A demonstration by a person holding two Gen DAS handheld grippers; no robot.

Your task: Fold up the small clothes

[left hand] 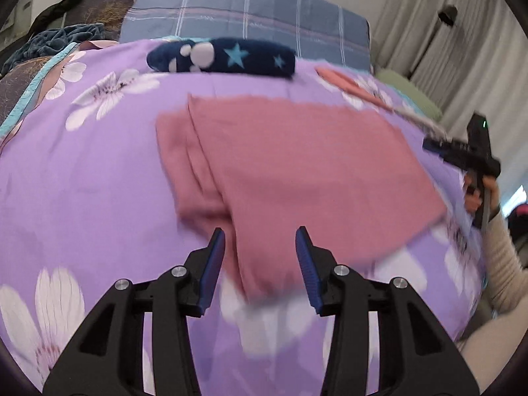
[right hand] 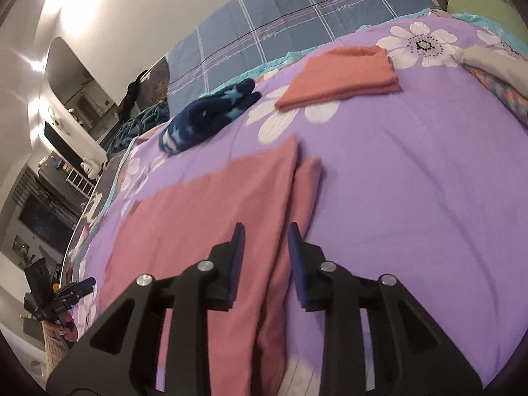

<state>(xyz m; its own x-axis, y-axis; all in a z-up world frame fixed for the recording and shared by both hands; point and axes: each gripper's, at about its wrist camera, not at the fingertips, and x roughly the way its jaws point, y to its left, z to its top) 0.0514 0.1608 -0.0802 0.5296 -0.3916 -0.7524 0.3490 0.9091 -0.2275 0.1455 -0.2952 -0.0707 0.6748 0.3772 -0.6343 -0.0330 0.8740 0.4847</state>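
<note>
A folded pink garment (left hand: 290, 165) lay flat on a purple floral bedspread (left hand: 82, 181). The left gripper (left hand: 260, 234) hovered over its near edge, jaws parted, gripping nothing. The right gripper (right hand: 265, 231) hovered likewise, jaws narrowly apart and empty. A navy starred sock (left hand: 221, 56) lay beyond.

Pink garment (left hand: 297, 165) — edges motion-blurred
</note>
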